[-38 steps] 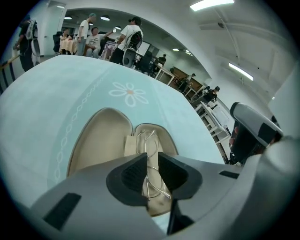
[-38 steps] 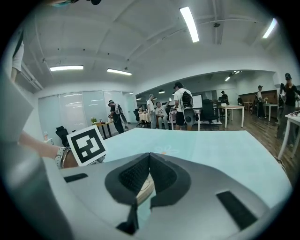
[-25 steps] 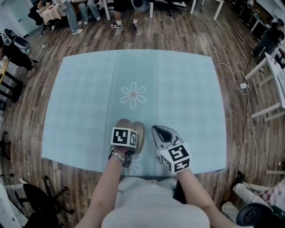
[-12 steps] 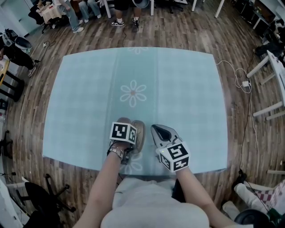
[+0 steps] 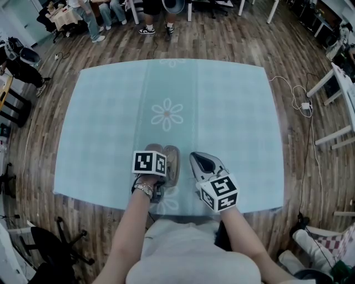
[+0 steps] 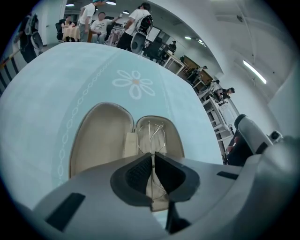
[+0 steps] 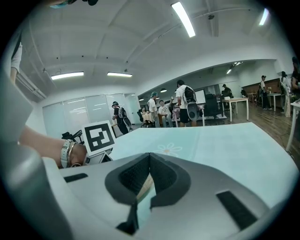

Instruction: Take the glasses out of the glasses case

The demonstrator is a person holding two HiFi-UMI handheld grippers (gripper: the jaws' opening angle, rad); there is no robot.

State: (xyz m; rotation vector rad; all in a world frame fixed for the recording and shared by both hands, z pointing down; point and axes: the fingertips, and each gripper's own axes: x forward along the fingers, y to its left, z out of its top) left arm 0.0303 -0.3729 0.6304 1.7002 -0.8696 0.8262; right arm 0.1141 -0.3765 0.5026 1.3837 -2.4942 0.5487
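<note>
In the head view the glasses case (image 5: 171,165) lies open on the near part of the surface (image 5: 233,111), a little in from its near edge, both halves spread flat so the inside faces up. The left claw (image 5: 154,165) hangs steeply down over it, which suits a pick from above. The right claw (image 5: 195,160) lies low just right of the case and apart from it, probably parked there to steady the case if it shifts. The surface wears a pale blue checked cloth with a flower motif (image 5: 166,115) at its middle. Around it are a wooden floor (image 5: 222,33), a plug block (image 5: 303,105) on a cable at the right, and seated people (image 5: 89,14) at the far left. In the left gripper view the glasses (image 6: 151,133) lie in the right half of the case. This claw's jaws have just been closing and are pinched on a thin wire of the frame, a hold that should let the glasses lift out. In the right gripper view that claw's pads meet with nothing gripped; a tan sliver below them reads as the case's rim lying beyond. Past it show the other claw's marker cube (image 7: 99,138), the cloth, and an office with ceiling light strips (image 7: 183,18).
</note>
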